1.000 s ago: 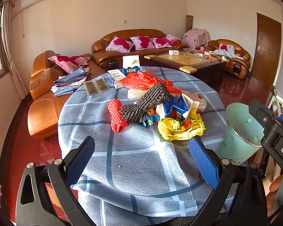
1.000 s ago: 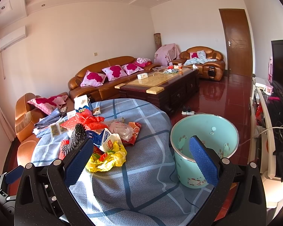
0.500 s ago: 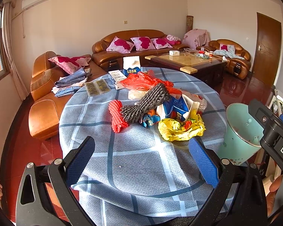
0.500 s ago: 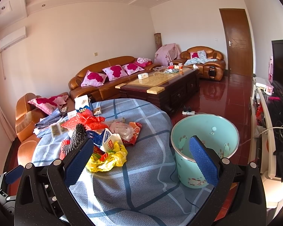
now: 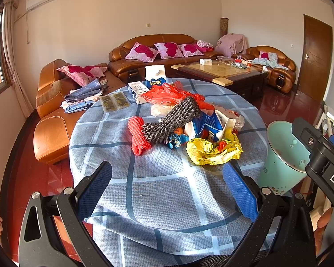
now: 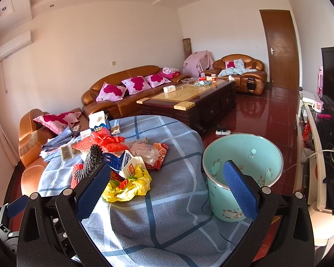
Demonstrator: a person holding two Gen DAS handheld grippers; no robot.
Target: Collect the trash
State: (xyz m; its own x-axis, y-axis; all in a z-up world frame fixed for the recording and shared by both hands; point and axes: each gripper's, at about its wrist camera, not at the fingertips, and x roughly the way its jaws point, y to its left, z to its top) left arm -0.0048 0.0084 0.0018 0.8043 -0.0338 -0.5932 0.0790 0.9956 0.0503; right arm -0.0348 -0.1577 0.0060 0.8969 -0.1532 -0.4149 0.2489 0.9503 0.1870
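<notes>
A pile of trash lies on a round table with a blue checked cloth (image 5: 162, 191): a yellow plastic bag (image 5: 211, 152), an orange foam net (image 5: 137, 138), a grey foam net (image 5: 173, 120), a red plastic bag (image 5: 167, 94), a torn blue and white carton (image 5: 209, 126). A mint green bin (image 6: 242, 169) stands on the floor right of the table, also in the left wrist view (image 5: 282, 155). My left gripper (image 5: 167, 189) is open and empty above the table's near part. My right gripper (image 6: 167, 189) is open and empty, between the yellow bag (image 6: 129, 187) and the bin.
An upright milk carton (image 5: 155, 76), a small white box (image 5: 137, 92) and flat packets (image 5: 114, 101) lie at the table's far side. Leather sofas (image 5: 53, 120) stand left and behind. A dark coffee table (image 6: 189, 104) stands beyond. A TV stand (image 6: 316, 155) runs along the right.
The left wrist view has shifted slightly, so the table sits a little further right. The right gripper has not moved. Both grippers stay open.
</notes>
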